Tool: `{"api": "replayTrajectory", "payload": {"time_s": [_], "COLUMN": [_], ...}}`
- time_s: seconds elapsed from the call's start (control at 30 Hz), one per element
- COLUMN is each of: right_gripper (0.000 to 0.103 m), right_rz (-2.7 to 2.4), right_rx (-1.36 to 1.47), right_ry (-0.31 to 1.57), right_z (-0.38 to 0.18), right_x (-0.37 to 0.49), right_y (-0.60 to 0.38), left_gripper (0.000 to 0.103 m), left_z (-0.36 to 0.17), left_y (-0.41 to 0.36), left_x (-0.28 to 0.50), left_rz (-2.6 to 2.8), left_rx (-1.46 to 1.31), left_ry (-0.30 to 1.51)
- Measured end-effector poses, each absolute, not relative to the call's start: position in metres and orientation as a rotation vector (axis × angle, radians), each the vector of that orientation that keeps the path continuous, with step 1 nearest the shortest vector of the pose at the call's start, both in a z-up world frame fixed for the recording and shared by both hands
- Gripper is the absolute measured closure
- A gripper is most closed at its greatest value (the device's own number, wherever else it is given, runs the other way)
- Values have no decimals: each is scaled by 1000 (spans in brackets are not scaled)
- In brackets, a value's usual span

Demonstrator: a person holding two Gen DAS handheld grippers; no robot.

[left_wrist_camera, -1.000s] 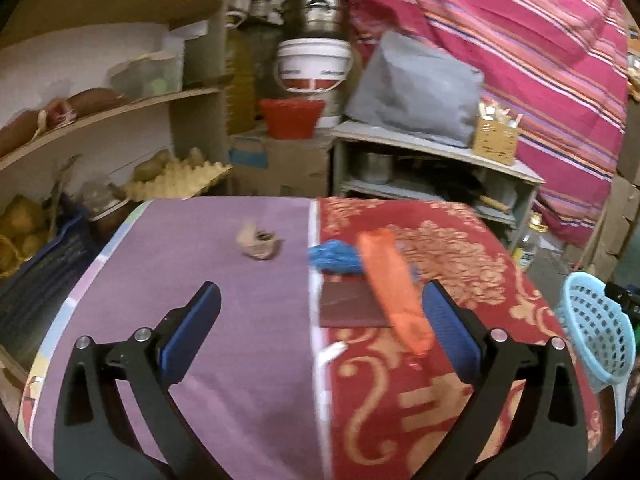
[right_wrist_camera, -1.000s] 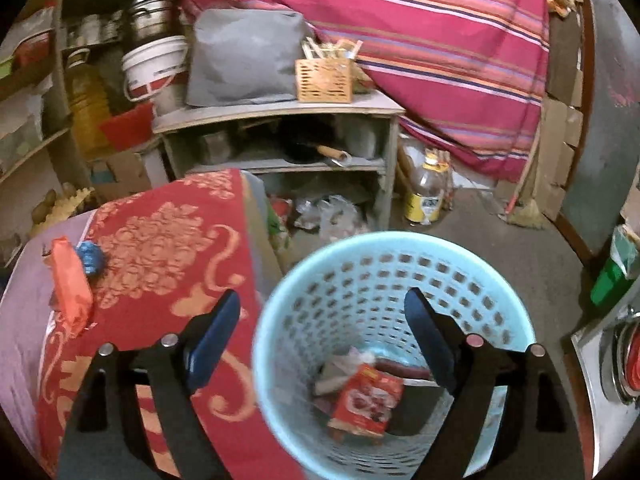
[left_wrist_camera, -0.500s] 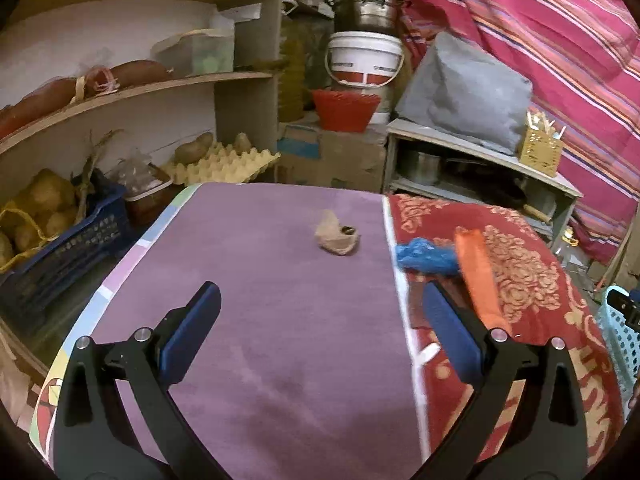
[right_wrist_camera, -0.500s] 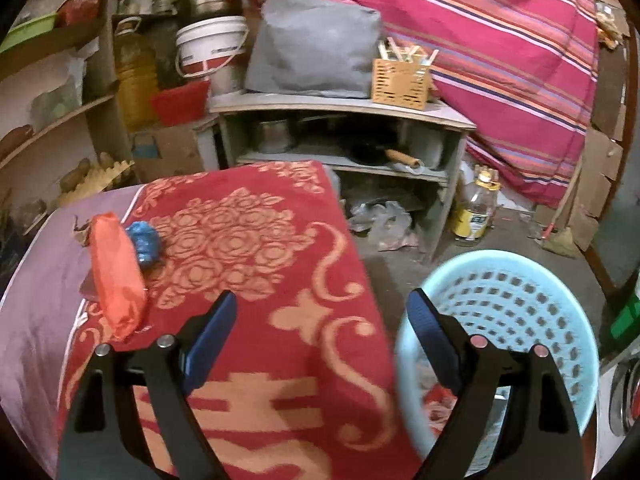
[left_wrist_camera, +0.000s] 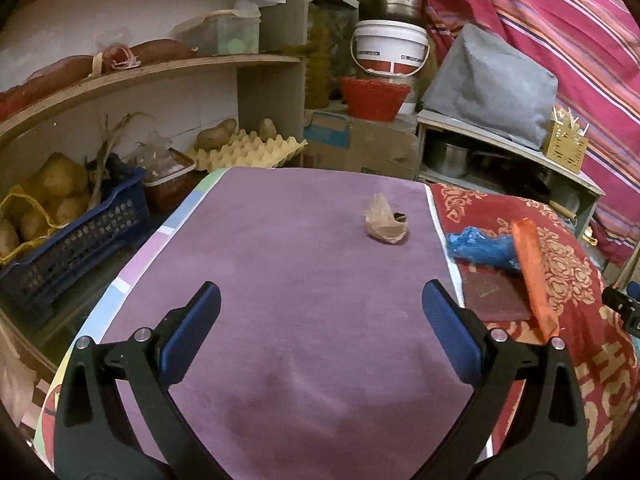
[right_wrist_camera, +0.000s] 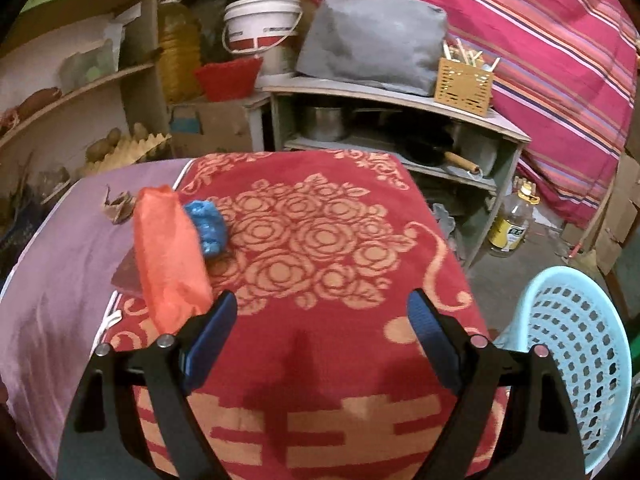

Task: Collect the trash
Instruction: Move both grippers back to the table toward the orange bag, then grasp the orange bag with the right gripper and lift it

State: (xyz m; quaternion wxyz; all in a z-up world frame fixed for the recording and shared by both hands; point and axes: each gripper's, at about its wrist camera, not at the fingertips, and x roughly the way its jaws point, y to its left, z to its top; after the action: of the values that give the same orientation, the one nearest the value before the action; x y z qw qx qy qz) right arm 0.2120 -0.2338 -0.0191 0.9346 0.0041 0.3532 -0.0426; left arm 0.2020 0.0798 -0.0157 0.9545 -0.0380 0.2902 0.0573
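In the left wrist view, our left gripper (left_wrist_camera: 320, 320) fills the lower part of the frame with its jaws spread wide and nothing between them, hovering over the purple cloth (left_wrist_camera: 280, 280). A crumpled brown paper scrap (left_wrist_camera: 385, 223) lies above centre, well apart from the fingertips. At the right edge, a blue plastic wad (left_wrist_camera: 480, 246) touches an orange wrapper (left_wrist_camera: 534, 276) that lies partly over a dark red flat packet (left_wrist_camera: 492, 294). We judge the wide jaws are readied for a pick. At the left, a dark blue crate (left_wrist_camera: 76, 236) holds potatoes.

In the right wrist view, our right gripper (right_wrist_camera: 322, 328) is likewise wide open and empty above the red patterned cloth (right_wrist_camera: 320, 240). The orange wrapper (right_wrist_camera: 168, 256) sits left of centre, just beside the left fingertip, with the blue plastic wad (right_wrist_camera: 206, 228) against it and the brown paper scrap (right_wrist_camera: 118, 206) further left. The light blue basket (right_wrist_camera: 576, 356) stands at the lower right, off the table; its contents are hidden here.
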Motion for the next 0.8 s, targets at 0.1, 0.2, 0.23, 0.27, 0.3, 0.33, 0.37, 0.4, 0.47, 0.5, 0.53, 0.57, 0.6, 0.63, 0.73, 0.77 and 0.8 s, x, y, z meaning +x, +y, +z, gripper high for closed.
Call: {"api": "replayTrajectory", "payload": {"time_s": [0.1,0.2,0.23,0.27,0.3,0.33,0.37,0.4,0.47,0.5,0.53,0.57,0.6,0.63,0.73,0.77,0.8], "right_gripper": [18,18,18,18,18,18,18,18,18,18,18,18,18,18,18,18,18], "right_rz": [-80,-76,-74,-73,-71,-70,-70,-68,-63,-60,-55,-50,-42,-38,-13,-5,-1], "right_rx": [-5,-15,-18,-21,-25,-28,-29,-29,-29,-28,-28,-28,-31,-33,-39,-43,-47], "right_ry": [723,730,732,734,737,738,739,740,745,747,749,752,755,756,760,762,765], "right_z": [-21,-23,-23,-24,-24,-25,-25,-26,-27,-28,-29,-30,-32,-32,-34,-35,-36], "right_x": [214,215,216,217,218,218,219,220,223,224,225,227,228,229,233,234,235], "right_y": [-227,-222,-221,-220,-219,-218,-217,-216,-213,-211,-209,-206,-203,-200,-192,-188,-185], "left_gripper": [6,6,6,6,6,6,6,6,6,6,6,6,6,6,6,6,6], "left_z": [-18,-24,-26,-27,-28,-28,-28,-28,-28,-29,-29,-30,-30,-30,-31,-30,-30], "left_y": [84,89,90,91,92,92,92,92,93,93,93,93,93,93,93,93,93], "left_x": [204,208,210,212,213,215,216,216,217,218,219,220,221,222,222,221,221], "left_rz": [121,124,125,128,130,132,133,133,136,138,140,140,141,142,148,152,156], "left_rx": [-87,-100,-99,-97,-96,-94,-93,-93,-86,-82,-78,-75,-72,-68,-58,-56,-56], "left_ry": [592,598,604,606,606,606,606,606,603,602,601,601,601,601,597,595,592]}}
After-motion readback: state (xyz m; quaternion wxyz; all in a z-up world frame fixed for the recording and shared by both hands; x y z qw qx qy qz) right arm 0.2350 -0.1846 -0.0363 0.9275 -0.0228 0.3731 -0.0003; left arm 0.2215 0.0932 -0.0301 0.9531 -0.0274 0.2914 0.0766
